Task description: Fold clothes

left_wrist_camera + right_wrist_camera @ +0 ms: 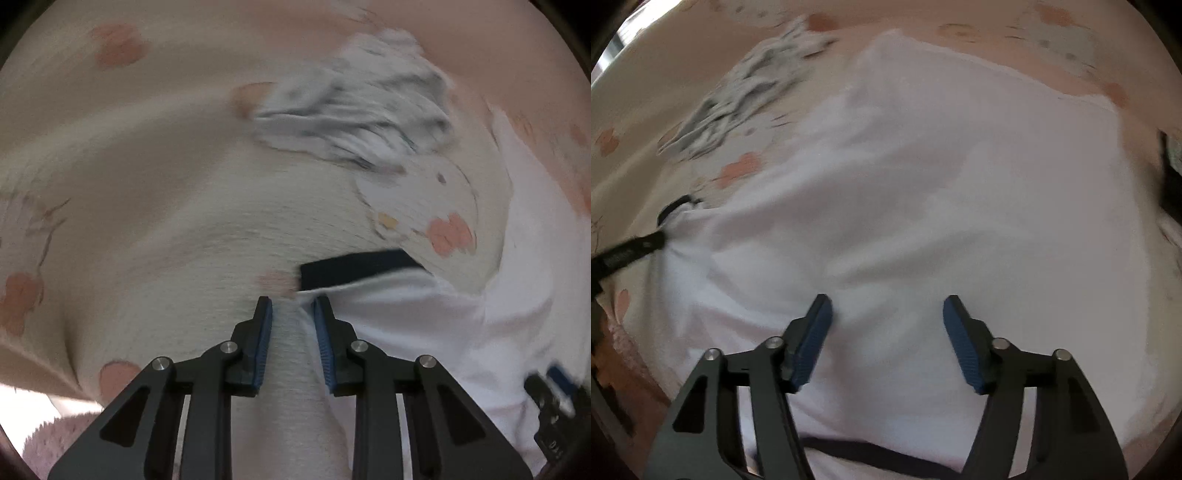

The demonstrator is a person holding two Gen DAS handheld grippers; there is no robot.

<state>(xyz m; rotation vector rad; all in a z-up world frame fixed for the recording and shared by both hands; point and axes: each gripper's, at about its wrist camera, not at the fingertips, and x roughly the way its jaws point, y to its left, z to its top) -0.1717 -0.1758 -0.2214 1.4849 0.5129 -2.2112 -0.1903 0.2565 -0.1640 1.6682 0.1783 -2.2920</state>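
A white shirt [923, 206] with black trim lies spread on the bed. Its sleeve with a black cuff [354, 269] lies just ahead of my left gripper [291, 306]. That gripper's jaws stand a narrow gap apart, with the sleeve's edge [308, 314] against the right pad and the sheet showing between them. In the right wrist view the left gripper [631, 251] touches the sleeve by the black cuff [676, 205]. My right gripper [886, 306] is wide open low over the shirt's body, with nothing between its fingers. A black hem band [871, 452] runs below it.
The cream bed sheet [147, 184] has pink blotches and cartoon prints. A crumpled grey-white garment [354, 114] lies farther back, also seen as the grey-white garment [738, 99] upper left. A pink fuzzy fabric [55, 439] sits at the bed's near-left edge. A dark object [1172, 177] is at the right.
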